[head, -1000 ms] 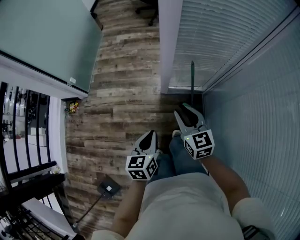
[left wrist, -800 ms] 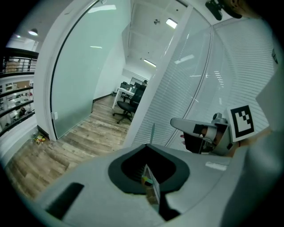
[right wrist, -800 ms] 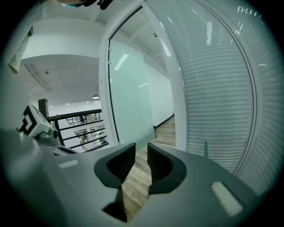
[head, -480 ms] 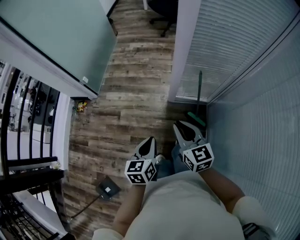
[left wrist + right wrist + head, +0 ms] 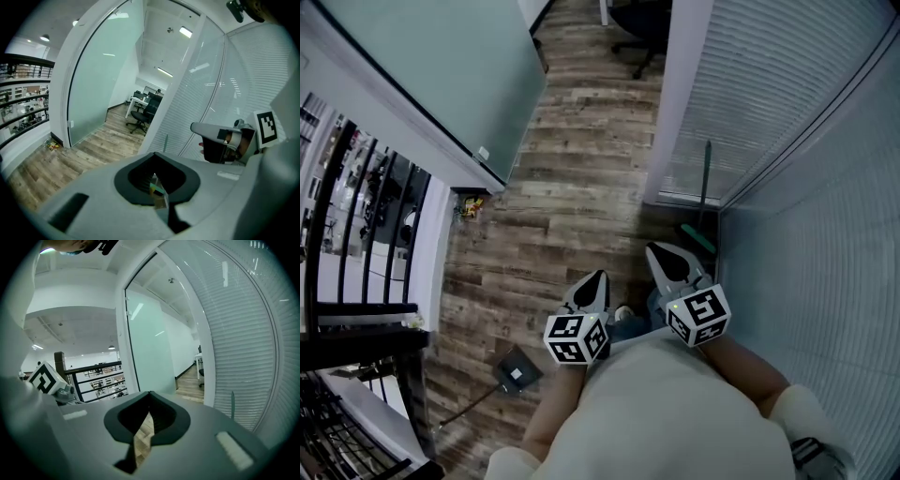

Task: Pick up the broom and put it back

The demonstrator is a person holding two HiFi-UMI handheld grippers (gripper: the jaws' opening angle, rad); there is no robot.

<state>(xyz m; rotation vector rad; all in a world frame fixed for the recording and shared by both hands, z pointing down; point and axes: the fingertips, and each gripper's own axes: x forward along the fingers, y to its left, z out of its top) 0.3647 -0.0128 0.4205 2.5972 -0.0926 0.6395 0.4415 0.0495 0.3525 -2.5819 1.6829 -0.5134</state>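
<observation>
The broom stands in the corner between the two blind-covered glass walls, its green handle (image 5: 706, 183) leaning upright and its green head (image 5: 697, 237) on the wood floor. The handle (image 5: 166, 142) also shows in the left gripper view, and the same handle (image 5: 232, 402) in the right gripper view. My right gripper (image 5: 667, 262) is just short of the broom head, apart from it. Its jaws have just been closing and now meet with nothing between them. My left gripper (image 5: 592, 285) is beside it to the left, shut and empty.
A dark flat pad on a long handle (image 5: 516, 373) lies on the floor at lower left. A frosted glass wall (image 5: 441, 75) and a black railing (image 5: 356, 244) run along the left. An office chair (image 5: 639, 26) stands at the far end. A small colourful object (image 5: 469, 204) lies by the wall base.
The right gripper's jaws went from spread wide to closed, empty. Both grippers drew back from the broom toward my body. The broom stays leaning in the corner.
</observation>
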